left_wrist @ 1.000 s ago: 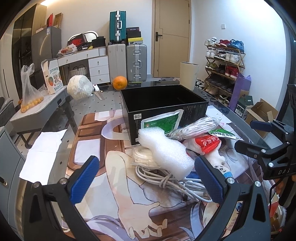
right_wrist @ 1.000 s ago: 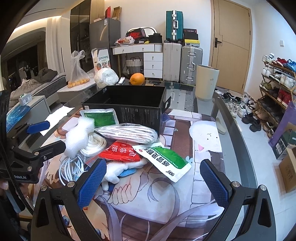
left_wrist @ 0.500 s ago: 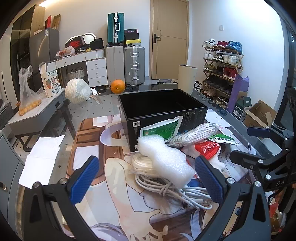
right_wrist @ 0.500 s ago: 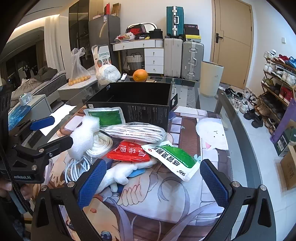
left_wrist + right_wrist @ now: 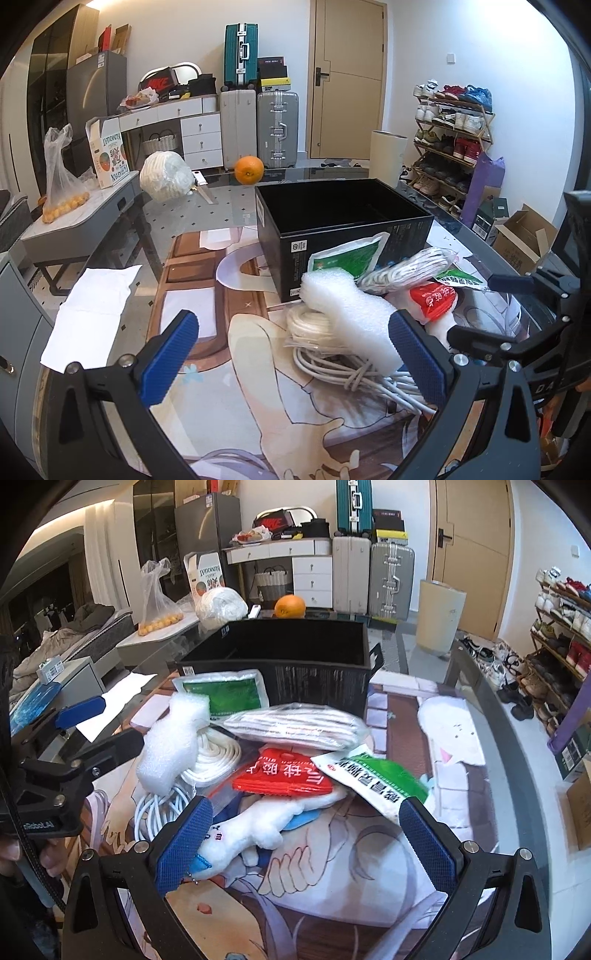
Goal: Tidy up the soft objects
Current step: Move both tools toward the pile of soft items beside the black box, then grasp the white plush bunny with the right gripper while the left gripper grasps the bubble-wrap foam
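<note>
A pile of soft things lies in front of an open black box [image 5: 343, 221] [image 5: 280, 653]: a white foam piece [image 5: 347, 310] [image 5: 168, 742], a white cable coil [image 5: 354, 365] [image 5: 151, 812], a red packet [image 5: 282, 773] [image 5: 432, 299], green-and-white pouches [image 5: 373, 775] [image 5: 347, 256], a clear bag of striped cloth [image 5: 295, 725] and a white plush toy [image 5: 266, 821]. My left gripper [image 5: 293, 356] is open, just short of the foam and cable. My right gripper [image 5: 304, 840] is open, low over the plush toy.
An orange [image 5: 249, 170] and a white bundled bag [image 5: 166, 181] sit behind the box. The table carries a printed mat [image 5: 207, 295]. A grey side desk [image 5: 74, 225] stands left, a shoe rack [image 5: 450, 136] right.
Both grippers have moved forward and lower toward the pile; the right one now sits close over the plush toy. Both stay open. The objects have not moved.
</note>
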`<state>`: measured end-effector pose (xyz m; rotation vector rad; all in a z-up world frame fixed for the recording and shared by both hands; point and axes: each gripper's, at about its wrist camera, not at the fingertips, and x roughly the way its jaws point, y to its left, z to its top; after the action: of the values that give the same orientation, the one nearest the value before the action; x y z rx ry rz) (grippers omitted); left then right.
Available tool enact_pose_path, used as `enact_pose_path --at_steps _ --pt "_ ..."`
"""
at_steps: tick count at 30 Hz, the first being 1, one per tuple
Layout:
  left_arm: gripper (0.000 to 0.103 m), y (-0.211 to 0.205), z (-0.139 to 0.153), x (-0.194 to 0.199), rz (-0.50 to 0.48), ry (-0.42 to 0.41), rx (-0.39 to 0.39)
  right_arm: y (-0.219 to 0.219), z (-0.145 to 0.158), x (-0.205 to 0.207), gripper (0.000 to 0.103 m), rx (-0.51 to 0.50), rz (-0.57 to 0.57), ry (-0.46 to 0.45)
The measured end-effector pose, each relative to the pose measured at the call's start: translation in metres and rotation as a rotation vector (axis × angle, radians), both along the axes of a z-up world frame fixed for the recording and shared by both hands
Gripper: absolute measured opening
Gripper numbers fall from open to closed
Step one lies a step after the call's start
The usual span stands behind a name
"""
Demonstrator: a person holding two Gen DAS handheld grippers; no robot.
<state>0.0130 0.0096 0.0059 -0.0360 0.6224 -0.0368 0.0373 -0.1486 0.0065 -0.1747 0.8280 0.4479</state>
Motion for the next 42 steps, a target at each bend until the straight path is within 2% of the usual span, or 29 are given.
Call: enact_pose_path --at_steps 6,11,17,20,22,24,28,30,32,36,38,41,42 --pt "0.103 -0.001 -0.001 0.002 -0.003 0.006 0.001 -0.001 -0.007 0.006 0.103 -0.041 0.005 0.029" --pt "0.103 -0.004 0.000 0.005 -0.023 0.010 -0.004 -0.019 -0.006 0.006 0.103 -0.075 -0.041 0.045" --pt "0.103 -0.009 0.000 0.008 -0.034 0.012 -0.002 -0.011 -0.009 0.005 0.103 -0.030 -0.017 0.082" --pt "0.103 -0.009 0.001 0.008 -0.032 0.014 -0.001 -0.003 -0.015 0.005 0.102 -0.055 -0.022 0.077" --pt "0.103 -0.010 0.001 0.008 -0.029 0.014 0.001 -0.002 -0.019 0.003 0.097 -0.051 -0.018 0.084" --pt "0.103 -0.010 0.001 0.009 -0.031 0.016 -0.003 -0.003 -0.024 0.003 0.079 -0.045 -0.015 0.098" --pt "0.103 -0.012 -0.002 0.011 -0.048 0.029 -0.018 -0.005 -0.028 -0.001 0.068 -0.044 -0.005 0.074" --pt "0.103 -0.014 -0.003 0.013 -0.061 0.039 -0.028 -0.003 -0.028 -0.004 0.051 -0.039 0.020 0.064" --pt "0.103 -0.016 -0.003 0.014 -0.072 0.041 -0.037 -0.003 -0.027 -0.008 0.042 -0.033 0.041 0.063" --pt "0.102 -0.021 -0.004 0.017 -0.090 0.043 -0.068 -0.002 -0.027 -0.016 0.041 -0.040 0.066 0.053" --pt "0.096 -0.024 -0.004 0.021 -0.096 0.051 -0.077 -0.003 -0.026 -0.018 0.039 -0.037 0.066 0.049" --pt "0.066 -0.031 -0.007 0.025 -0.121 0.069 -0.061 -0.004 -0.026 -0.021 0.036 -0.036 0.074 0.045" --pt "0.062 -0.033 -0.008 0.026 -0.128 0.078 -0.056 -0.005 -0.026 -0.022 0.036 -0.035 0.078 0.044"
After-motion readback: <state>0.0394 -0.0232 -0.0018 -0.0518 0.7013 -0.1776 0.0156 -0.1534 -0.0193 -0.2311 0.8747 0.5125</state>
